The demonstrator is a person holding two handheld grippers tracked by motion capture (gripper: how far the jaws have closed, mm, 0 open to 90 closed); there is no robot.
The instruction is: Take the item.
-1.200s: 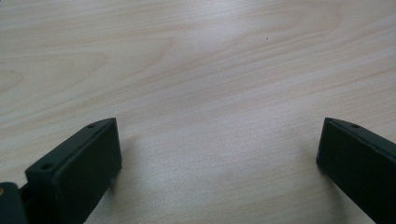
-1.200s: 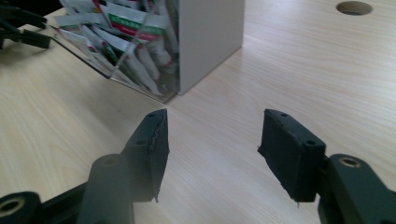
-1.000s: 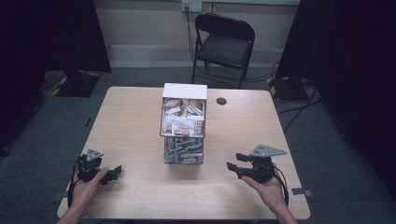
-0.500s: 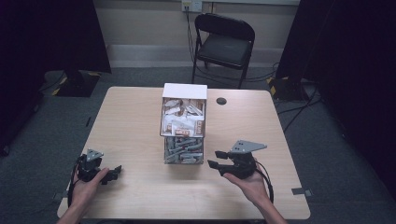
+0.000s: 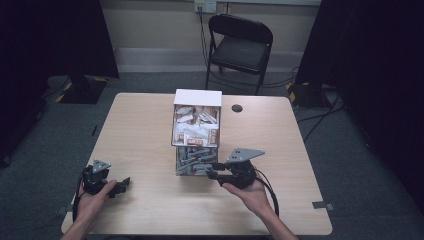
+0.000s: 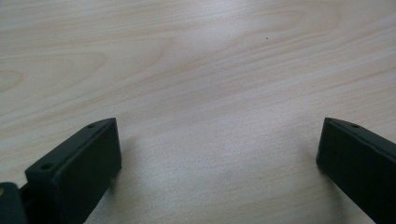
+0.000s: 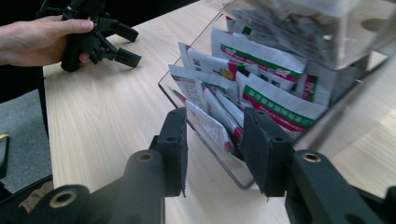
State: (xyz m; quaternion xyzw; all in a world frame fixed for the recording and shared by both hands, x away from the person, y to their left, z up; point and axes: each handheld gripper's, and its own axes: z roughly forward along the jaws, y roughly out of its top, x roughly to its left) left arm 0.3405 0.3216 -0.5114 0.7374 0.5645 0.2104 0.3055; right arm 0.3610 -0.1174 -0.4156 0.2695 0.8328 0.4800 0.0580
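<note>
A clear two-tier box [image 5: 196, 131] stands mid-table, with brown-printed sachets in the upper tier and green-and-white sachets [image 7: 261, 93] in the lower bin. My right gripper [image 5: 214, 173] points left at the lower bin's front corner. In the right gripper view its jaws [image 7: 215, 119] have just been closing and stand astride the clear front wall and a white sachet [image 7: 208, 123], with gaps still visible beside the pads. My left gripper [image 5: 121, 185] rests near the front left edge, held by a hand, and also appears in the right gripper view [image 7: 126, 44]. Its jaws [image 6: 219, 126] stand wide open over bare wood.
A small black disc [image 5: 237, 108] lies on the table [image 5: 140, 130] behind the box. A black folding chair [image 5: 240, 45] stands beyond the far edge. A cable [image 5: 270, 192] trails from the right gripper toward the front edge.
The right gripper has moved left across the table up to the box's lower bin, and its jaws have narrowed. The left gripper has stayed where it was.
</note>
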